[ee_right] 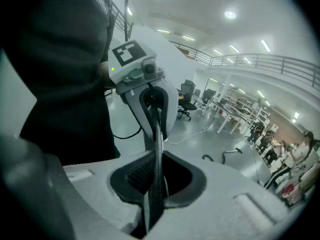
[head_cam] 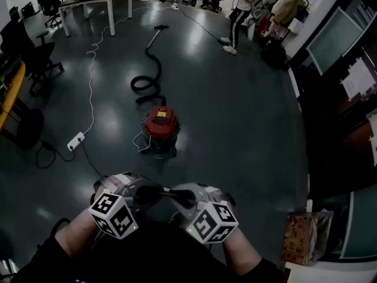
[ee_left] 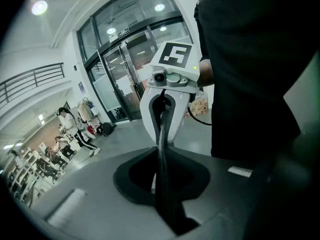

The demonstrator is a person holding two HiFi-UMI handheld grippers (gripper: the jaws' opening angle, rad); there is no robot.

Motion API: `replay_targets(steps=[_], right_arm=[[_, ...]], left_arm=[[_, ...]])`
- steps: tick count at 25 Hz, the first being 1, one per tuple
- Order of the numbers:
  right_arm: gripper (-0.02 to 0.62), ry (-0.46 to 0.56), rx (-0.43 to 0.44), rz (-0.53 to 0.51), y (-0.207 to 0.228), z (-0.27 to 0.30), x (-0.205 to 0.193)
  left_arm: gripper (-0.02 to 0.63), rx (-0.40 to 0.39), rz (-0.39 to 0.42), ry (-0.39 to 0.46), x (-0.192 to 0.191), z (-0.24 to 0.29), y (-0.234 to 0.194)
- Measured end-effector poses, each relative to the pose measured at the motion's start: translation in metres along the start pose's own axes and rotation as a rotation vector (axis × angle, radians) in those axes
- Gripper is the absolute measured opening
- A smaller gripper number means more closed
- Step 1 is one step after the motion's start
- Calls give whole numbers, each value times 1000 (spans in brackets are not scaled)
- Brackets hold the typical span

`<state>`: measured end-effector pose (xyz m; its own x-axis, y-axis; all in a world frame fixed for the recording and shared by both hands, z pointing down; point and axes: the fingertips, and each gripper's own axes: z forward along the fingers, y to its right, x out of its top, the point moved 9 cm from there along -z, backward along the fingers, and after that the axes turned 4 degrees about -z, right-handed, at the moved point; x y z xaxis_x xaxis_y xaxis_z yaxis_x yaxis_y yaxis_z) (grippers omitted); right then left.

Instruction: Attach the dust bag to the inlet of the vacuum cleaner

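Vacuum cleaner [head_cam: 160,127]: stands on the floor [head_cam: 235,117] with its red lid on; inside unseen.
Dust bag [ee_left: 162,149]: thin dark sheet, held well short of the vacuum cleaner.
Left gripper [head_cam: 147,194]: tilted down, fingers pinching one end.
Right gripper [head_cam: 179,198]: facing it, fingers pinching the other end.
Room: open floor before the vacuum cleaner; hose [head_cam: 148,75] coils beyond.
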<state>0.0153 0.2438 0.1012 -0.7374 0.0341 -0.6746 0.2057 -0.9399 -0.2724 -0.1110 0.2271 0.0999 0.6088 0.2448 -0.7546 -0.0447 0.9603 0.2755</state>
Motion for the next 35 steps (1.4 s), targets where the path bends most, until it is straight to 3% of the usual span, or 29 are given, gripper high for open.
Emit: replay_targets(steps=[15,28,35], right_arm=[[38,-1,15,45,6,17,0],[37,-55,-53,87,17,73,22],[35,-49,-39,90,32,95,7]], left_arm=[[31,-11,-34,7,-18,0,-6],[32,-42,-36,66,-77,-18,-34],[34,-61,-71,55,-98,-2,-51]])
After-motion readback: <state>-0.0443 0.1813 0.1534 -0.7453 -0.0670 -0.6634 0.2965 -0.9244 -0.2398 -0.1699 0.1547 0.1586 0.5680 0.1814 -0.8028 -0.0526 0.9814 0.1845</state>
